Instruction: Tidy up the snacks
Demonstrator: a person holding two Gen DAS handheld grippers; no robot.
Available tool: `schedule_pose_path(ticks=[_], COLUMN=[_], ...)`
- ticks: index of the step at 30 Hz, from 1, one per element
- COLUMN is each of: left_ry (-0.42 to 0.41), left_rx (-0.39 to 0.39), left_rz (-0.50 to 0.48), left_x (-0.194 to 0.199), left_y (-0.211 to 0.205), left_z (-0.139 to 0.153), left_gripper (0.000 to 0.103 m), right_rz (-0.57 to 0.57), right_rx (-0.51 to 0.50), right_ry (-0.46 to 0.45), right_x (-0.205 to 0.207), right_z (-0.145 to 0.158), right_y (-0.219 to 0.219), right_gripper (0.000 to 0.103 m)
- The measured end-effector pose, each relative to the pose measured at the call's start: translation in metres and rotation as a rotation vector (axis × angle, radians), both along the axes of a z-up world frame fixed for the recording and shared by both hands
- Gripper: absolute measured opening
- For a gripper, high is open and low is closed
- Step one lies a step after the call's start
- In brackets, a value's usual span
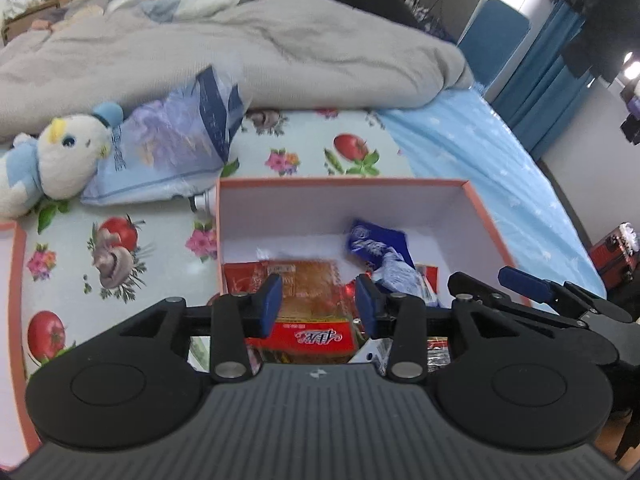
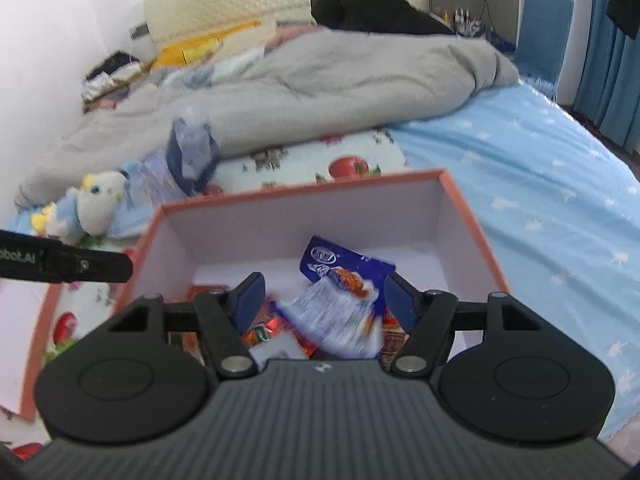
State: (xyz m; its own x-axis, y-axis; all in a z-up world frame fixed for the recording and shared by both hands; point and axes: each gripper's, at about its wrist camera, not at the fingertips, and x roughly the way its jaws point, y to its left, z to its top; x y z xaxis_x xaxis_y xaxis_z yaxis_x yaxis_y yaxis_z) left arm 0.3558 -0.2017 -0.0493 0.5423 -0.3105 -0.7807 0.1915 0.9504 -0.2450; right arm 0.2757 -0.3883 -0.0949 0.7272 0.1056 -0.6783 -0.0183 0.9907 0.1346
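Note:
An orange-rimmed cardboard box point(image 1: 340, 179) point(image 2: 304, 188) with white walls sits on the bed and holds several snack packets. My left gripper point(image 1: 318, 284) is open above a red and orange packet point(image 1: 316, 336) that lies between its blue pads without touching them. A blue and white packet point(image 1: 378, 246) rests further right in the box. In the right wrist view my right gripper point(image 2: 325, 284) is open, and that blue and white packet point(image 2: 344, 312) shows blurred in the gap, free of the pads. One finger of the right gripper point(image 1: 520, 280) shows in the left wrist view.
A white and blue plush bird point(image 1: 64, 152) lies against a bluish plastic bag point(image 1: 176, 148) left of the box. A grey blanket point(image 1: 240, 48) is heaped behind. A second orange-edged box or lid point(image 1: 16, 300) lies at the far left. A fruit-print cloth point(image 1: 160, 264) covers the bed.

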Motion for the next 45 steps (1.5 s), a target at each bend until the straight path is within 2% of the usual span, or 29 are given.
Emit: schedule_pose_path(ticks=[10,14,19,26,33,39,45], left_ry=[-0.168,-0.224,-0.287,-0.363,-0.348,-0.355,-0.329], left_rx=[-0.021,-0.001,-0.029,-0.029,-0.044,-0.056,-0.058], left_rz=[-0.068,-0.093,-0.106,-0.114,-0.106,-0.098,-0.078], left_x=[-0.054,-0.086,-0.127,-0.180,-0.213,-0.237,-0.252], left_y=[0.020,0.031,0.044,0.058,0.073,0.080,0.083], left_z=[0.072,0.090,0.108,0.114,0.101,0.096,0.085], left_gripper=[0.046,0.046,0.046,0.047,0.047,0.047,0.047], right_rz=[-0.030,-0.034,-0.035,-0.061,-0.074,-0.060,-0.066], right_rx=[0.026,0.035,0.050,0.050,0.096,0.046,0.010], right_ry=[-0.176,-0.230,-0.271,-0.295,-0.281,-0.278,-0.237], right_x=[-0.050,-0.077,-0.113,-0.156,-0.189,-0.210,-0.226], right_z=[0.074,0.094,0.107,0.105,0.096,0.084,0.073], right_y=[0.012,0.022,0.034,0.042,0.047,0.057,0.057], right_gripper=[0.068,0.068,0.068,0.068,0.068,0.068,0.068])
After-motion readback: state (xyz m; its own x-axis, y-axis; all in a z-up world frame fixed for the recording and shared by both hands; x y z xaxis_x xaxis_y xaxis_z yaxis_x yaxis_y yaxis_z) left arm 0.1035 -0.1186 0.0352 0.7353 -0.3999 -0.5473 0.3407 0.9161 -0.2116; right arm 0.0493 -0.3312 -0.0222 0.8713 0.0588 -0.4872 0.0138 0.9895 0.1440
